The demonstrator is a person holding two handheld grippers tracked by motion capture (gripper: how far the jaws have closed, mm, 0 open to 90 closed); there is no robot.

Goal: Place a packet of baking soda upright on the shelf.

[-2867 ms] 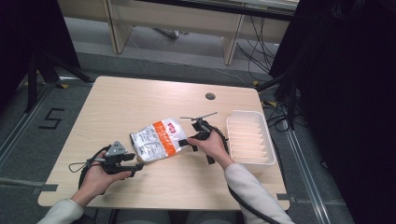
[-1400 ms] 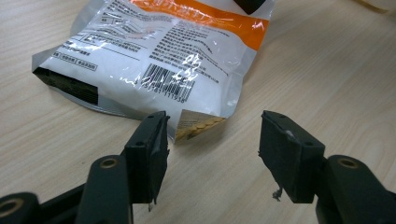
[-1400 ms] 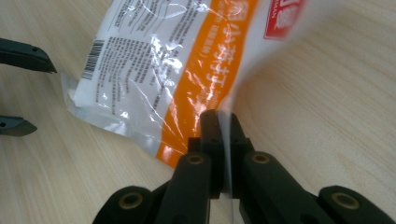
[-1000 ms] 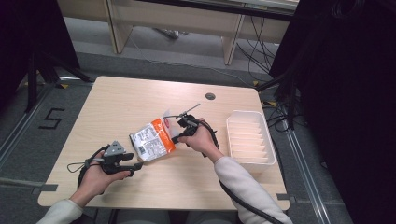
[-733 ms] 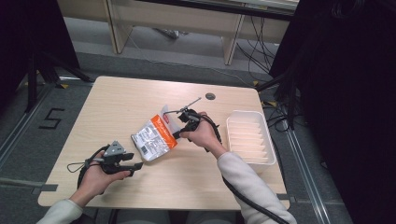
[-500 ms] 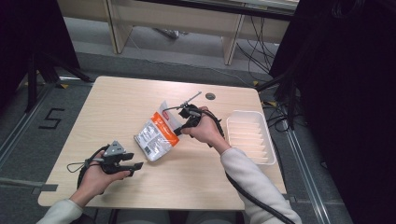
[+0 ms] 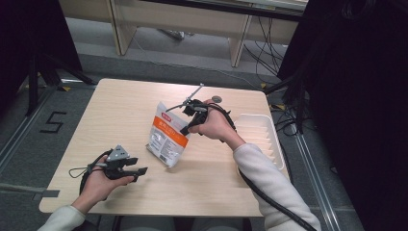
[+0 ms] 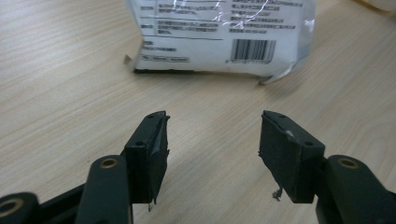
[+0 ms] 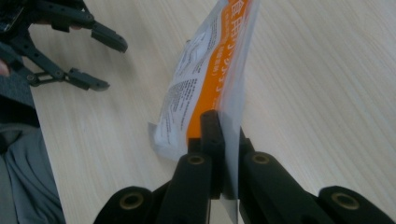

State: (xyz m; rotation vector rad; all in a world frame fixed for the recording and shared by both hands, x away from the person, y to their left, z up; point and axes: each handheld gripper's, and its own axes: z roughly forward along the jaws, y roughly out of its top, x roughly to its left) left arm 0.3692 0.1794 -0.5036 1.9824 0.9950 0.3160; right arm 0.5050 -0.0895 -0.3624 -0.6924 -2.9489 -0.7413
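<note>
Lifting the orange-and-white printed plastic pouch (image 7: 168, 137) by its top edge appears to be the step in hand, and it is best done slowly. The pouch is held upright on the light wooden table (image 7: 120, 110), near the table's middle, its lower edge seemingly just touching the surface and its top seam pinched by the right gripper (image 7: 187, 119). In the right gripper view the two black jaws are seen pressed together on the thin film of the pouch (image 9: 210, 79), with only a narrow strip of seam caught between them. Because so little material is held, a jerk or a quick swing could let the slick film slip out; a steady, vertical pull with the jaws kept fully closed is judged safer. The left gripper (image 7: 126, 166) is held low at the near left of the table, well apart from the pouch, with its jaws spread wide and nothing between them; the barcode end of the pouch (image 8: 219, 35) lies ahead of it. If the pouch is bound for the white ribbed plastic tray (image 7: 262, 137) at the right, the sagging bottom could be steadied by that free gripper.
</note>
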